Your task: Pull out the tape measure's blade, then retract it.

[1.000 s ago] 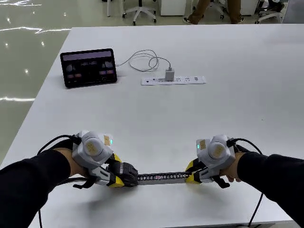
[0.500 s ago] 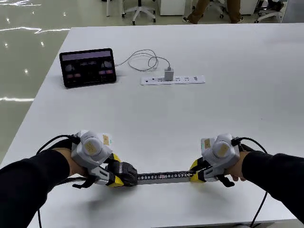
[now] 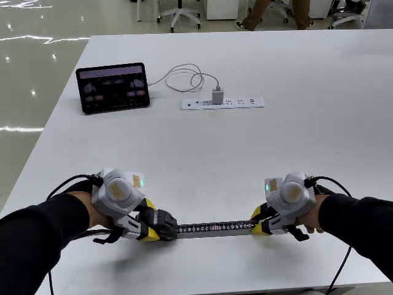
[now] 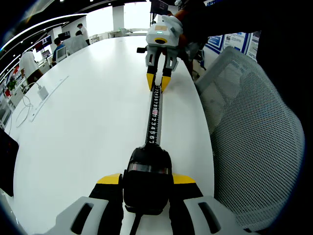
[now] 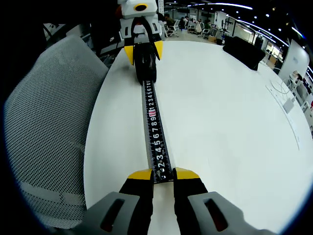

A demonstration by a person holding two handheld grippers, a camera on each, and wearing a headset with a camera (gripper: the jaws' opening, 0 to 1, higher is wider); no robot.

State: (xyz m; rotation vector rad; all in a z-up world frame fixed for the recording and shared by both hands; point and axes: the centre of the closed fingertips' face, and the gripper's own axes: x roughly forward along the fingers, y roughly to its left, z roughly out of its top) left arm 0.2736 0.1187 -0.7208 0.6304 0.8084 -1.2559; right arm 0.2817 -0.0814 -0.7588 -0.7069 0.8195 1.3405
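The left gripper (image 3: 153, 225) and the right gripper (image 3: 256, 226) are built alike, each with a rounded light-grey housing (image 3: 116, 192) that carries a tan sticker (image 3: 136, 180) and a small green light (image 3: 142, 182), above dark jaws ending in yellow fingertips (image 5: 140, 174). A thin black cable (image 3: 69, 182) curves out behind each one. The person wears long black sleeves (image 3: 34, 236) reaching the wrists.

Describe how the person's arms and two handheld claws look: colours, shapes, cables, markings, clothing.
Left claw and right claw match: rounded pale-grey housings, black jaws with yellow tips, a green light and tan sticker each. Black cables trail from both. Long black sleeves cover the arms.
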